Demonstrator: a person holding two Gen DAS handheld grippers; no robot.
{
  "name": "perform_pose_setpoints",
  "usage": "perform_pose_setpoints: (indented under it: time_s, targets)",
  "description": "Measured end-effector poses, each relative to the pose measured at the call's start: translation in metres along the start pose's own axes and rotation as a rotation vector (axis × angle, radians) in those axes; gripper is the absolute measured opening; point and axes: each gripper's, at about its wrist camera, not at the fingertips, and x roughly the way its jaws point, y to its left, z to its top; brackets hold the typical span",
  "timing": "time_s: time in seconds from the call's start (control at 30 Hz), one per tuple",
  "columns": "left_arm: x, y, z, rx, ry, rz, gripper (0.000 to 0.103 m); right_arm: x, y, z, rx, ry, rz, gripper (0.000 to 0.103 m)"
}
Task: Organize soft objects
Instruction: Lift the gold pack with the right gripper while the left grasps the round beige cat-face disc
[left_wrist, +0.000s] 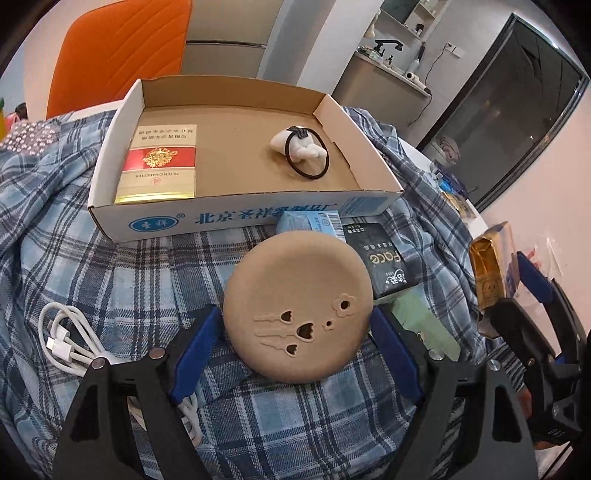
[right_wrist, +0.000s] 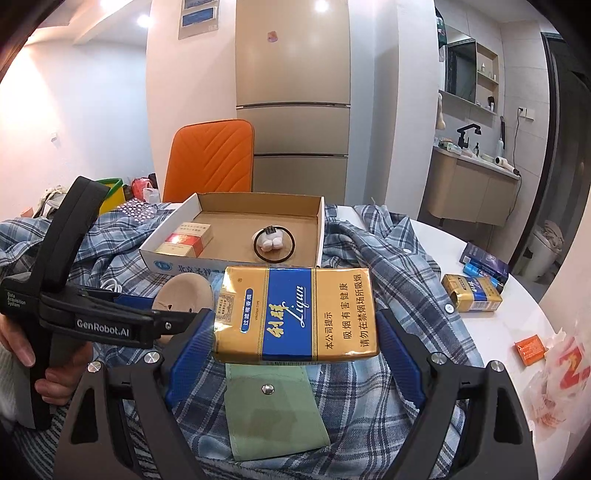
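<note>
Before the white cardboard box (left_wrist: 155, 221), the left hand-held gripper (left_wrist: 295, 332) clamps the round tan foam pad (left_wrist: 297, 306), presumably for boxing; the right hand-held gripper (right_wrist: 295, 328) clamps a gold-blue soft cigarette pack (right_wrist: 295, 314).

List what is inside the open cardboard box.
Inside the cardboard box lie a red-and-gold cigarette pack at the left and a white plush hair tie with its black elastic loop at the right. Whatever is under the pack is covered.

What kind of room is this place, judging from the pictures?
Probably a home's open living area: a tall fridge behind an orange chair, and a washbasin counter with a black tap beside a mirror cabinet.
</note>
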Motion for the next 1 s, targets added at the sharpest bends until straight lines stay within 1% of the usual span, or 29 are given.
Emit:
perform_pose_setpoints:
  time_s: [0.23,0.4,0.5,0.57,0.67,0.8,0.9,1.0]
  targets:
    - [-0.002,-0.006,-0.001,0.039,-0.007,0.027,0.082,0.001,-0.001,0.000,0.002,0.005,0.001,0.088]
    - [0.000,-0.007,0.000,0.030,-0.004,0.023,0.081,0.002,-0.001,0.000,0.004,0.006,0.001,0.088]
    - [0.000,-0.010,-0.001,0.046,-0.003,0.034,0.081,0.001,-0.001,0.000,0.003,0.005,0.001,0.088]
    - [-0.001,-0.011,-0.002,0.051,-0.006,0.044,0.077,0.001,-0.001,0.000,0.004,0.005,0.001,0.088]
    - [-0.004,-0.012,-0.003,0.052,-0.024,0.045,0.073,0.001,-0.001,0.000,0.004,0.006,0.002,0.088]
    - [-0.013,-0.017,-0.006,0.082,-0.049,0.058,0.072,0.001,-0.002,-0.001,0.008,0.002,0.002,0.088]
    - [-0.026,-0.021,-0.011,0.106,-0.089,0.092,0.072,0.000,-0.003,-0.002,0.013,-0.003,0.000,0.088]
    - [-0.040,-0.021,-0.015,0.082,-0.119,0.107,0.072,-0.005,-0.003,-0.001,0.013,-0.012,-0.010,0.088]
